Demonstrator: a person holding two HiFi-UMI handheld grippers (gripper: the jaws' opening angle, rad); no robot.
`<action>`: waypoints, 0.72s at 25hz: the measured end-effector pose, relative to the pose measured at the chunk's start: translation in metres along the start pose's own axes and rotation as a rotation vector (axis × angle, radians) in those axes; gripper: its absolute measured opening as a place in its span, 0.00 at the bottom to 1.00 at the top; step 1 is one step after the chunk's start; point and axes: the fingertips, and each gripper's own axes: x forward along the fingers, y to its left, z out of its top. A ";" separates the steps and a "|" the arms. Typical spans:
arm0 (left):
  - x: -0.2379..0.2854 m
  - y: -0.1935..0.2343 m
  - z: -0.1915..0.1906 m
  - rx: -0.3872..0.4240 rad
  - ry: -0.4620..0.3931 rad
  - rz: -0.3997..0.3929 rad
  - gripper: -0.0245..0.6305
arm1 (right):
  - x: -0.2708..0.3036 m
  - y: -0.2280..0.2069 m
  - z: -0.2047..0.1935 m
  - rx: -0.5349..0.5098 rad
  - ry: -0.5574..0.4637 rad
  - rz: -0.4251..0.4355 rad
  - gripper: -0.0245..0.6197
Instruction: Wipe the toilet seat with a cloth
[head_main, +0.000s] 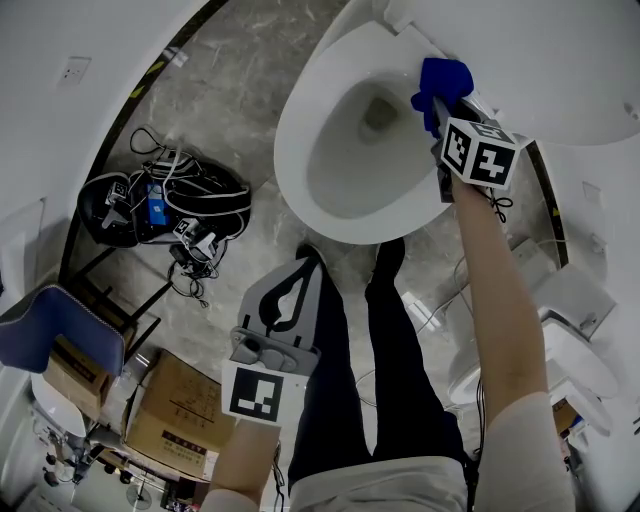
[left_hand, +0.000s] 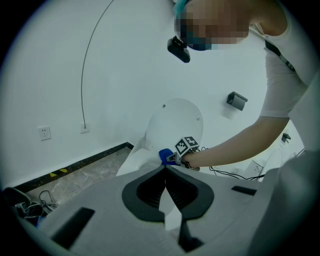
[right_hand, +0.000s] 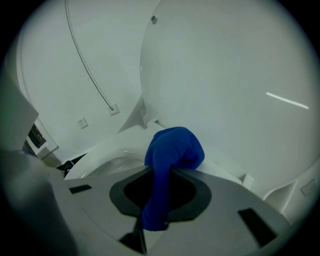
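**Cloth at the back right of the seat, with the ring curving away to my left and toward me**

My right gripper (head_main: 438, 108) is pinching the blue cloth (head_main: 441, 82). A wad bulges out past the jaws and a tail hangs down between them. The wad looks to be pressed on the toilet seat (head_main: 300, 112) at its rear right, just beside the hinge and under the raised lid (right_hand: 225, 75). From there the seat's long curve runs down the right side toward my legs, then round the front and up the left side of the bowl (head_main: 362, 150). I judge the next wipe has to pull back toward me along that curve. My left gripper (head_main: 306, 262) hangs well apart by my knee, its jaws pressed together on nothing, so the right one is nearer the seat.
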 end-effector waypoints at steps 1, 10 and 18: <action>0.000 0.001 0.000 0.000 0.000 0.001 0.05 | 0.001 0.001 0.000 -0.005 0.002 0.002 0.12; -0.002 0.007 -0.002 -0.024 -0.008 0.011 0.05 | 0.011 0.008 0.007 -0.016 0.015 0.035 0.12; -0.008 0.015 -0.001 -0.060 -0.026 0.015 0.05 | 0.019 0.021 0.019 0.023 0.022 0.041 0.12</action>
